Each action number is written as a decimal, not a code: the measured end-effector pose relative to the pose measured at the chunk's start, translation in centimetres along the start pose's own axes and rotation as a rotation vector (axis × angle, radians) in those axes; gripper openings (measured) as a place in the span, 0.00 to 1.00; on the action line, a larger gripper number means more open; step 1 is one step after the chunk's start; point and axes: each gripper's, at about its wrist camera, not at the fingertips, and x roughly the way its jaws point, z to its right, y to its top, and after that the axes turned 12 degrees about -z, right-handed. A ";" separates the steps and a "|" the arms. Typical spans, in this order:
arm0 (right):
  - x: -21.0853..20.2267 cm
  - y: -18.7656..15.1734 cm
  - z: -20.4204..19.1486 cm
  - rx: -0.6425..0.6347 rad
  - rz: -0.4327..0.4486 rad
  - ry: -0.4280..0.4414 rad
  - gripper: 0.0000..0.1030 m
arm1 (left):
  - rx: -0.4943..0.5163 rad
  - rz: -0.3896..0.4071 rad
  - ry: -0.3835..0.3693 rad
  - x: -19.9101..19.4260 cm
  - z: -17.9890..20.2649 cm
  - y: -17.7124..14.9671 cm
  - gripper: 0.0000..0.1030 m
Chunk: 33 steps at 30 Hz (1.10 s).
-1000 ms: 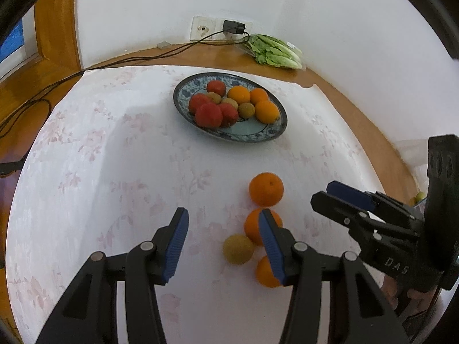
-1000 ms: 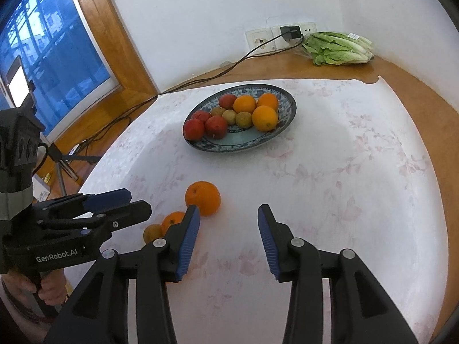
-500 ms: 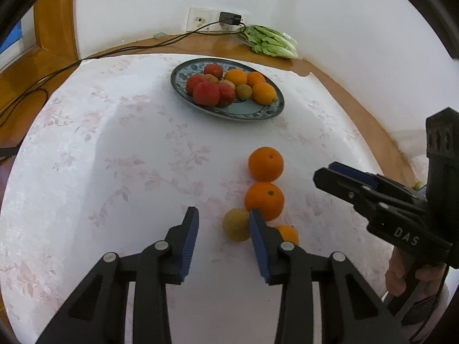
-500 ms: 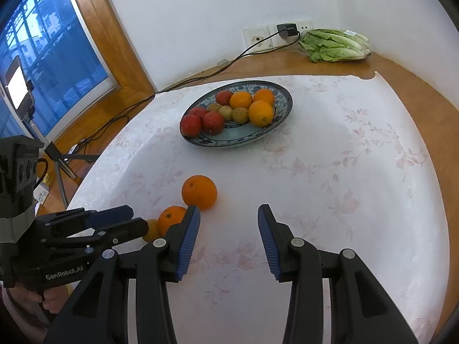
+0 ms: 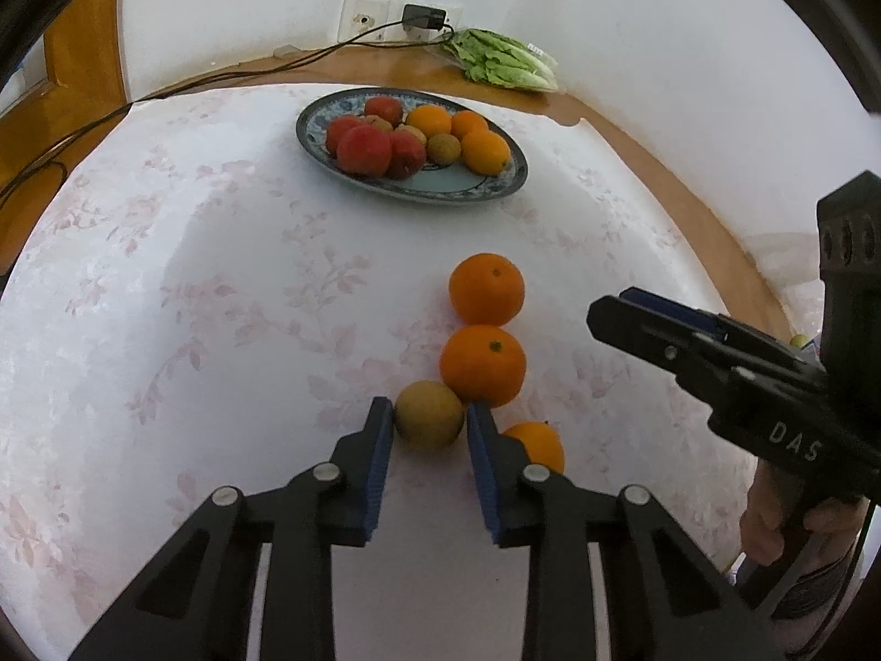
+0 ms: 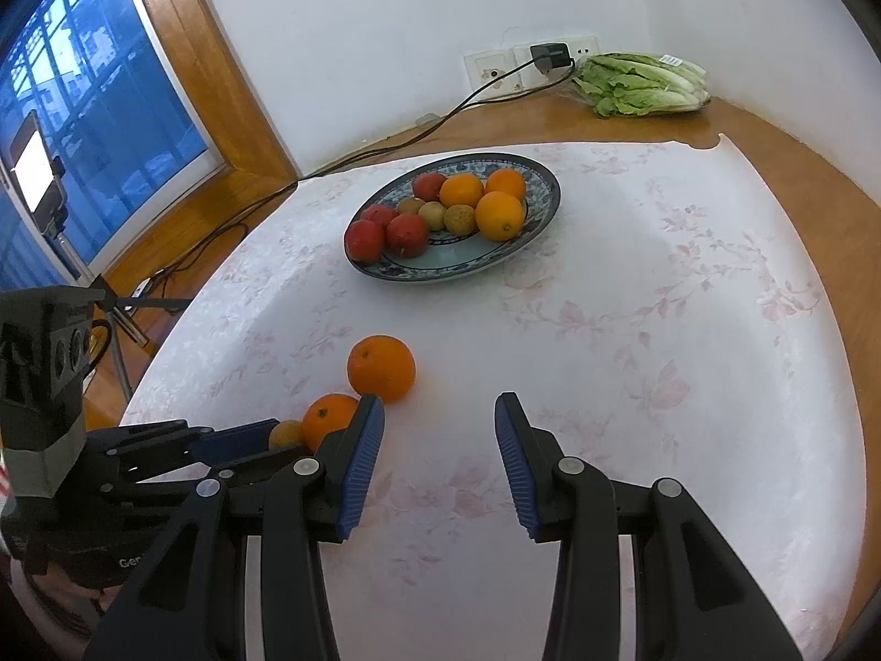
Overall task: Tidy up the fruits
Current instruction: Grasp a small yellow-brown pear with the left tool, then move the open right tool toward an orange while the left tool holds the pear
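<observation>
A yellow-brown fruit (image 5: pixel 429 423) lies on the tablecloth (image 5: pixel 192 286) near the table's near edge, and it is flanked by the blue pads of the left gripper (image 5: pixel 430 429). The left pad appears to touch the fruit; whether the right pad touches cannot be told, so a firm clamp cannot be confirmed. Just beyond the fruit, and touching it, sits an orange (image 5: pixel 483 364); a second orange (image 5: pixel 487 289) sits just beyond that one, and a third orange (image 5: pixel 535 445) is partly hidden behind the gripper's right finger.

To the right, the right gripper (image 6: pixel 439 429) is held above the cloth with its fingers spread wide and nothing between them. In the right wrist view the fruit (image 6: pixel 286 434) is seen as a small patch behind the left gripper (image 6: pixel 231 443).

Farther off, a blue-patterned plate (image 5: pixel 484 190) holds red fruits, oranges and yellow-brown fruits. Beyond it, on the wooden sill, a lettuce (image 5: pixel 504 59) is seen at the far right, beside a wall socket (image 5: pixel 369 19) with a plugged-in charger (image 5: pixel 423 17).
</observation>
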 end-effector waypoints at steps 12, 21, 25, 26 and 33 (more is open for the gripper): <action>0.7 0.2 -0.9 -0.019 -0.015 0.004 0.42 | -0.032 0.019 0.004 -0.6 -1.2 0.4 0.27; 2.0 1.1 -2.3 -0.046 -0.034 -0.001 0.42 | -0.079 0.039 0.024 -0.9 -2.8 0.9 0.27; 2.9 1.7 -3.0 -0.065 -0.052 -0.007 0.42 | -0.089 0.044 0.025 -1.0 -3.2 1.1 0.27; 3.1 1.8 -3.1 -0.067 -0.057 -0.008 0.42 | -0.091 0.044 0.026 -1.0 -3.2 1.2 0.27; 3.9 2.6 -3.5 -0.077 -0.068 -0.008 0.42 | -0.106 0.046 0.027 -0.9 -3.8 1.4 0.27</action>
